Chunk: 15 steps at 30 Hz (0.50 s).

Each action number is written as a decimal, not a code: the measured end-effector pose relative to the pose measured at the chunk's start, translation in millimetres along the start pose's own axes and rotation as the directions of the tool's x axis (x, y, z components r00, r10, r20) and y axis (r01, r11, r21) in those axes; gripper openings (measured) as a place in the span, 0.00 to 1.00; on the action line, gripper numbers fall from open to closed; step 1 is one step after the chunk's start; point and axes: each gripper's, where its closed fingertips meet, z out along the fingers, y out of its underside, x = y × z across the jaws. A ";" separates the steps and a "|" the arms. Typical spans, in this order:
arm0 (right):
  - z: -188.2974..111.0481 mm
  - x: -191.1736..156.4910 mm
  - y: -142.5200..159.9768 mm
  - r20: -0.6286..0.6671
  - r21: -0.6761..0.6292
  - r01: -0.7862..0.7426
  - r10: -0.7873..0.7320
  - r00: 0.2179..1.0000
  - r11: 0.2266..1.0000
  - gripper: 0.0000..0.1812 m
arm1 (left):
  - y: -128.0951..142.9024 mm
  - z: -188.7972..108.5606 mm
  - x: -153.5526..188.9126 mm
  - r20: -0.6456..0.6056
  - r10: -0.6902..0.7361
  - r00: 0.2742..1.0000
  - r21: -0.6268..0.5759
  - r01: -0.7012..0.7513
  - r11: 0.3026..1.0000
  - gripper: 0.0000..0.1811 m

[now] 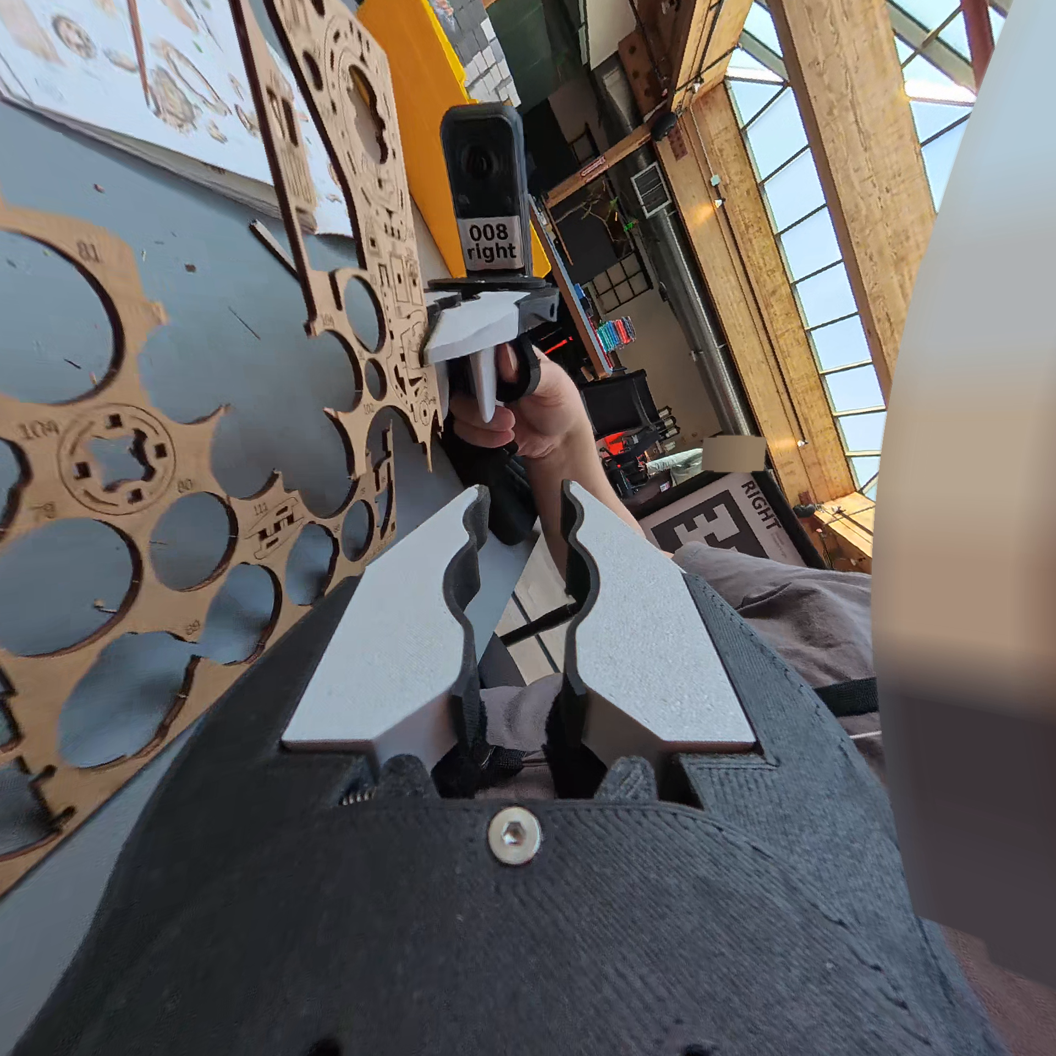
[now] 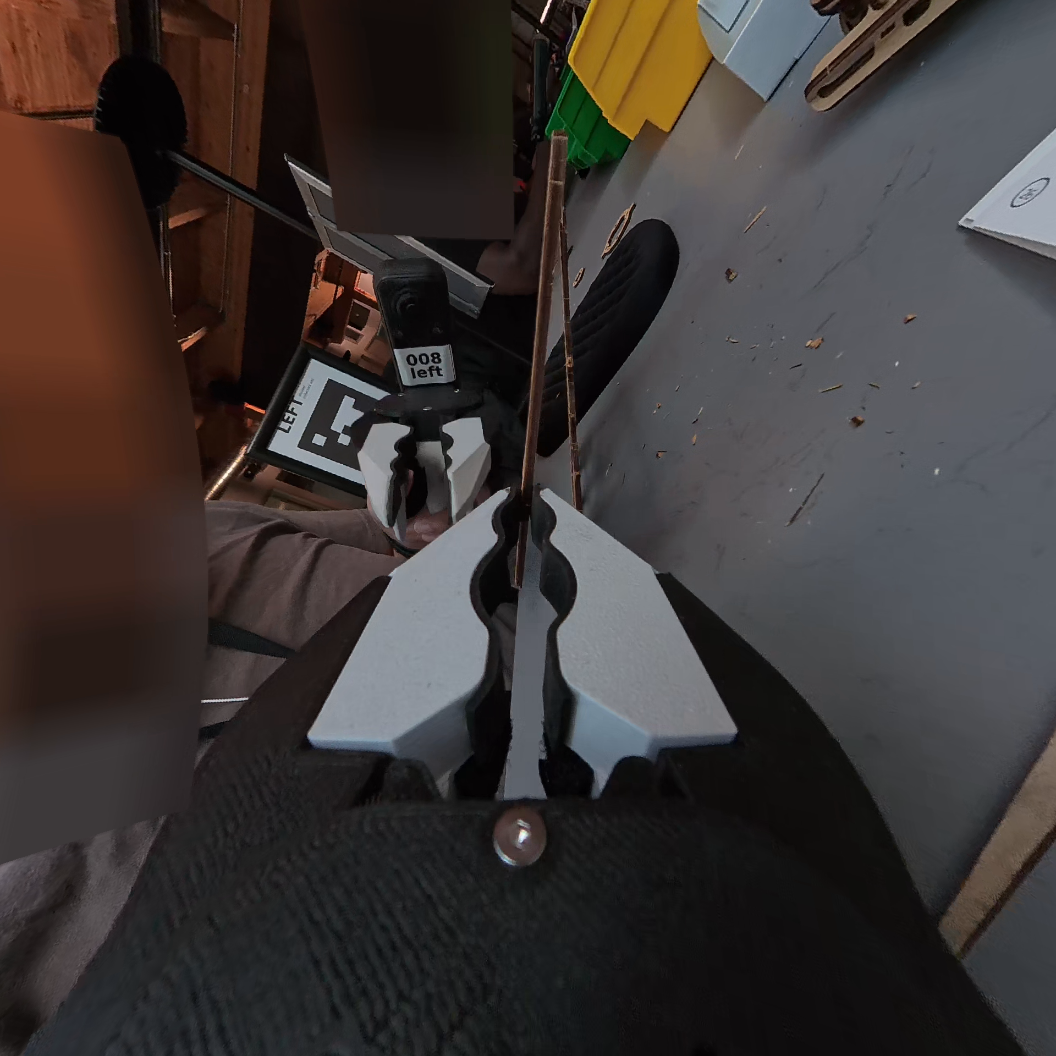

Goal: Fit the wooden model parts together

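In the left wrist view my left gripper is open and empty, held off the table's edge. Beyond it my right gripper is shut on the lower edge of a laser-cut wooden sheet and holds it upright above the grey table. A second wooden sheet with many round cut-outs lies flat on the table to the left. In the right wrist view my right gripper clamps that held sheet, which shows edge-on as a thin brown line. My left gripper shows open beyond, to the left.
A printed instruction sheet lies at the table's back. Yellow and green bins, a white box, a wooden model piece and a white booklet sit around the table. Wood chips litter it. A person's arm is close by. Left tips to right tips: about 6 centimetres.
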 end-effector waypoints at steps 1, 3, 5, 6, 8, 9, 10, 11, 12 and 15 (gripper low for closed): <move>1.4 -1.1 0.8 0.004 0.007 -0.009 0.009 1.000 1.000 0.00 | 6.9 7.2 -6.9 0.017 -0.014 1.000 -0.001 0.014 1.000 0.14; 3.3 -1.7 2.4 0.001 0.020 -0.019 0.019 1.000 1.000 0.00 | 13.3 16.3 -14.5 0.014 -0.039 0.999 0.017 0.039 0.999 0.13; 4.2 -4.4 3.0 0.013 0.039 -0.029 0.029 1.000 0.999 0.00 | 14.3 18.8 -20.2 0.029 -0.016 0.999 0.035 0.015 0.999 0.09; 4.4 -6.2 3.1 0.024 0.051 -0.042 0.041 0.999 0.998 0.00 | 12.8 18.2 -24.6 0.059 0.016 0.998 0.059 -0.020 0.998 0.08; 4.5 -8.7 3.2 0.047 0.073 -0.069 0.066 0.997 0.995 0.00 | 5.8 15.4 -29.0 0.091 0.059 0.994 0.124 -0.070 0.990 0.09; 4.6 -9.5 3.6 0.056 0.079 -0.078 0.074 0.996 0.994 0.00 | 0.5 13.3 -29.2 0.091 0.065 0.994 0.164 -0.080 0.983 0.11; 4.8 -10.0 4.0 0.062 0.081 -0.083 0.078 0.995 0.993 0.00 | -4.7 11.8 -28.6 0.081 0.063 0.995 0.200 -0.078 0.977 0.14; 5.4 -10.7 4.4 0.067 0.083 -0.084 0.079 0.995 0.993 0.00 | -8.8 11.1 -28.3 0.066 0.061 0.996 0.227 -0.075 0.971 0.14; 6.0 -11.4 4.7 0.073 0.083 -0.086 0.080 0.994 0.993 0.00 | -10.7 12.1 -30.9 0.066 0.051 0.997 0.237 -0.065 0.969 0.15; 10.0 -10.5 7.9 0.064 0.066 -0.076 0.072 0.995 0.995 0.00 | -12.3 20.5 -31.7 0.004 -0.010 1.000 0.238 0.009 0.971 0.15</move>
